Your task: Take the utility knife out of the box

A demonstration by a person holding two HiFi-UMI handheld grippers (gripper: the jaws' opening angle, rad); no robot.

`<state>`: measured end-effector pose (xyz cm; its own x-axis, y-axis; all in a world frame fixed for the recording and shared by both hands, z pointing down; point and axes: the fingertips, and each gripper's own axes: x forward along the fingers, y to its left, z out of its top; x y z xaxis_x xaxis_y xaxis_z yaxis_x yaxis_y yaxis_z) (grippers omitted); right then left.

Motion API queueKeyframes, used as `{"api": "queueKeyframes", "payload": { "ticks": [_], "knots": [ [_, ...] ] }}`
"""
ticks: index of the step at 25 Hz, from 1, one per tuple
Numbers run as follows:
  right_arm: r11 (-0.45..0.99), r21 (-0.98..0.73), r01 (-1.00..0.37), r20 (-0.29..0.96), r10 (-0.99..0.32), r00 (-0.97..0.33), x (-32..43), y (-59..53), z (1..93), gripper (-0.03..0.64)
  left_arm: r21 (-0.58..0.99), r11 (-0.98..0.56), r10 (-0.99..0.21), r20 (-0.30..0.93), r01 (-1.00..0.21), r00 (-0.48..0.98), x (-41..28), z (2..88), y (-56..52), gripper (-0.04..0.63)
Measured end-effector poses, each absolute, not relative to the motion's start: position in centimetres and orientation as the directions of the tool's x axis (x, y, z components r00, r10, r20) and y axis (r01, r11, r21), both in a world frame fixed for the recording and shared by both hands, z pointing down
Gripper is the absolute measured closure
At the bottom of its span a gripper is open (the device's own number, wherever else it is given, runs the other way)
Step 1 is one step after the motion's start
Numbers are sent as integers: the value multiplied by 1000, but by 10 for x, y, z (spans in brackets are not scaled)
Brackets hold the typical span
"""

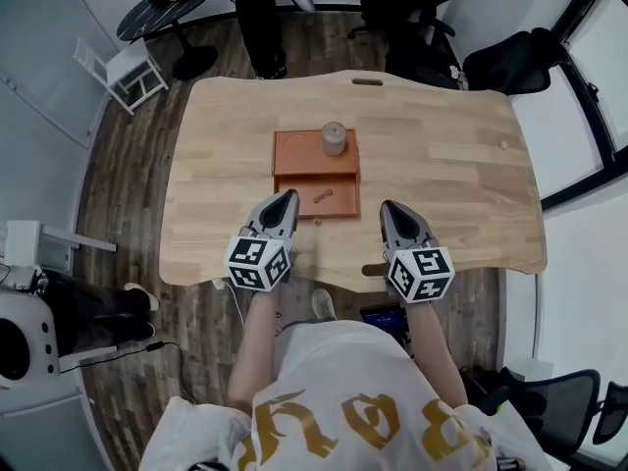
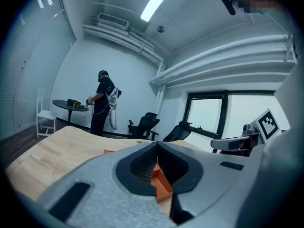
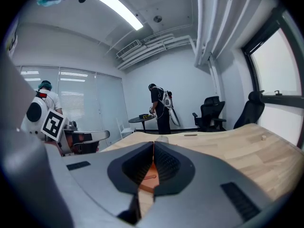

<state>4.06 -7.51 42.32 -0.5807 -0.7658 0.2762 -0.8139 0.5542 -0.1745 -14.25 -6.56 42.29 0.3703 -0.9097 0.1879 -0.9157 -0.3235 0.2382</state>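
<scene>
On wooden table, orange box, office chairs

We see the gripper, jaws together, over the table; the box shows beyond.

The small utility knife lies flat in the open orange box, near half.

Box mid-table — round object on its far half.
</scene>
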Motion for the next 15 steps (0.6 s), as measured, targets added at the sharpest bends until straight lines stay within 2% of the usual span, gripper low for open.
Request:
{"api": "queueKeyframes", "payload": {
  "ticks": [7,15],
  "knots": [
    [524,-178,-833,298,-778,-553,36,-90,431,604,337,-342,-897,163,-877,412,-148,423,-91,586],
    [536,-159,-829,300,-774,-557,30,-109,430,604,333,-361,-896,137,-871,423,-146,418,-109,586]
  ]
}}
